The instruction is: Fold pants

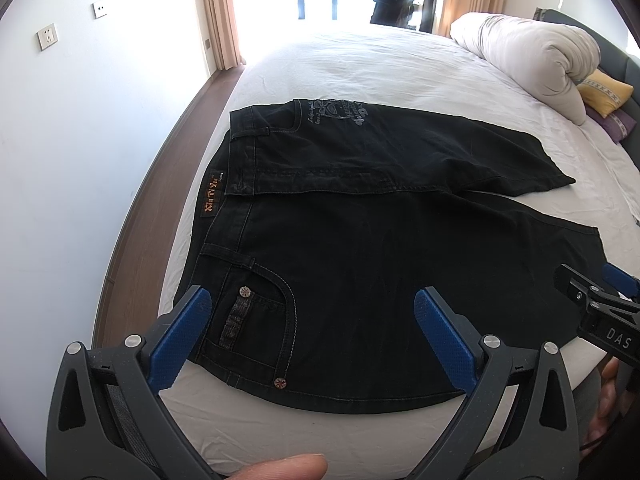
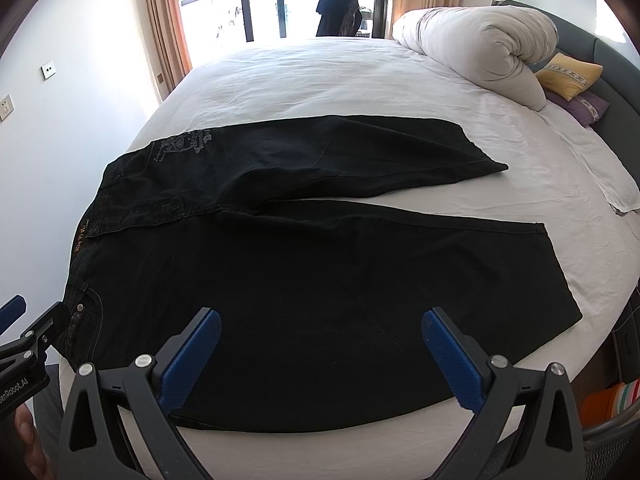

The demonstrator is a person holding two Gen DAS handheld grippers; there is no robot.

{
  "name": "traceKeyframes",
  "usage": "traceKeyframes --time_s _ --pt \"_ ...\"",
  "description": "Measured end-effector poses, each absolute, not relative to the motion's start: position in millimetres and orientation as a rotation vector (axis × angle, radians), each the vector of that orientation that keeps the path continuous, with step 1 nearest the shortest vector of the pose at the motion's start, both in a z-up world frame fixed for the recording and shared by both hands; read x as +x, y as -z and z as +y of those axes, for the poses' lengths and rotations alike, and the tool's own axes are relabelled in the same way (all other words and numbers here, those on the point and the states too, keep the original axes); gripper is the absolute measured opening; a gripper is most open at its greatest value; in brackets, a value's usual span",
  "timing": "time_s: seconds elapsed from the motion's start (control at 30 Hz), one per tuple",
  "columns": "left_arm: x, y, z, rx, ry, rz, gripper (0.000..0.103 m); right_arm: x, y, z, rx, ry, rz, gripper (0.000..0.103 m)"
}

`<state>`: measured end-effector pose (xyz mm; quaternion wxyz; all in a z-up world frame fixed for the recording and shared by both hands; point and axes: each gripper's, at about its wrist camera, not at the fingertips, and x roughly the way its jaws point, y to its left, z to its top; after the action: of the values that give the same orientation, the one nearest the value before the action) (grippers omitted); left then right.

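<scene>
Black jeans (image 1: 360, 248) lie flat on the white bed, waistband to the left, both legs running right and spread apart. The same jeans (image 2: 320, 280) fill the right wrist view. My left gripper (image 1: 312, 304) is open, hovering over the near front pocket by the waistband, with nothing between its blue pads. My right gripper (image 2: 320, 320) is open above the thigh of the near leg, holding nothing. Each gripper shows at the edge of the other's view: the right one (image 1: 600, 304) and the left one (image 2: 28, 336).
A rolled white duvet (image 2: 480, 48) lies at the far right with a yellow pillow (image 2: 568, 76) by the grey headboard. White sheet (image 2: 320, 80) spreads beyond the jeans. A white wall (image 1: 60, 160) and a strip of wooden floor run along the left bed edge.
</scene>
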<state>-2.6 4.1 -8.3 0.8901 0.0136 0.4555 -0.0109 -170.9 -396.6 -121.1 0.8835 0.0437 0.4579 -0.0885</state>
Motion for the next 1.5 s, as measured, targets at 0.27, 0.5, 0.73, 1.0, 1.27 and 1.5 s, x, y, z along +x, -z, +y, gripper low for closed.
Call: traceKeyframes --time_s 0.27,0.5,0.73,1.0,1.27,1.5 --pt "-3 18 6 0.027 0.028 0.960 0.103 -169 125 -398 0.094 0.172 0.970 0.103" --pt "12 29 6 0.040 0.059 0.976 0.103 -161 134 -398 0.093 0.119 0.993 0.103" --pt "94 18 26 0.080 0.202 0.941 0.103 -131 132 -407 0.078 -0.100 0.987 0.103" --pt "264 33 35 0.322 0.328 1.037 0.103 -58 108 -426 -0.024 -0.358 0.916 0.099" --pt "389 80 59 0.340 0.431 1.229 0.103 15 123 -441 -0.112 -0.548 0.962 0.084" --pt "411 111 46 0.403 0.543 1.303 0.081 61 147 -444 -0.119 -0.611 1.009 0.078"
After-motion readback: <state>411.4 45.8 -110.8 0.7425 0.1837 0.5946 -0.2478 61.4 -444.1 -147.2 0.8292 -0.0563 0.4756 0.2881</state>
